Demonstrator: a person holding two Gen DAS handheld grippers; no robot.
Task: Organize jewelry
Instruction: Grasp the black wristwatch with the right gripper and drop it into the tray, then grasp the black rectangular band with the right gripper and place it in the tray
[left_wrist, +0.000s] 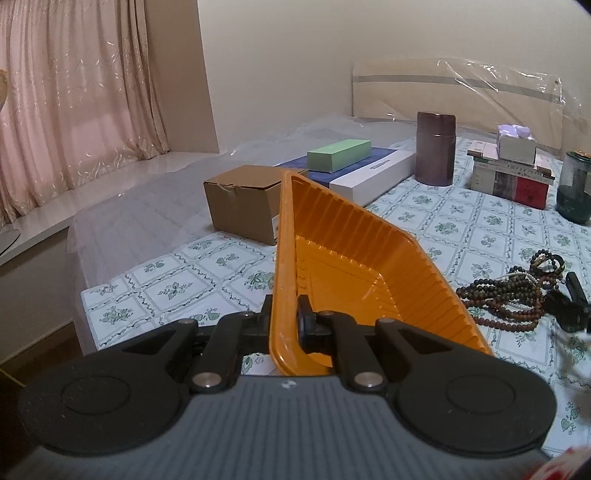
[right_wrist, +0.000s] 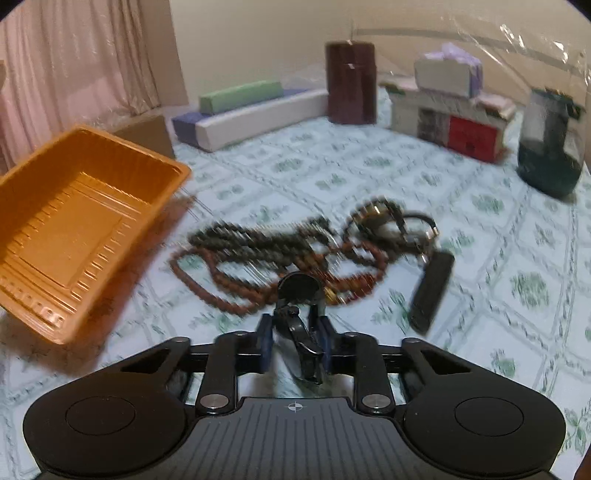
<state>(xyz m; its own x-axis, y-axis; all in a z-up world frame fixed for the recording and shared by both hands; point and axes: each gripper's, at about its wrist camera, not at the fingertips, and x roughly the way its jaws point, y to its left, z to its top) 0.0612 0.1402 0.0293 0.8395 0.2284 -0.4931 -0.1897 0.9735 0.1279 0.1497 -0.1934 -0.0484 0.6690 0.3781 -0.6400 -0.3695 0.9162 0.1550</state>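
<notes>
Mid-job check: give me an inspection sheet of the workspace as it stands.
Surface: floral-patterned cover, flat; clear plastic sheeting behind.
Job's things: orange tray, empty, tilted, held off the surface; tangled bead strands lying loose right of it; black watch-like piece at the pile's near edge.
Clutter: cardboard box, green box on a long blue-white box, brown canister, stacked boxes, dark jar.
Grippers: left gripper shut on the tray rim; right gripper, jaws closed on the black piece.
Cables: nothing seen.
Surroundings: pink curtain, plain wall.
</notes>
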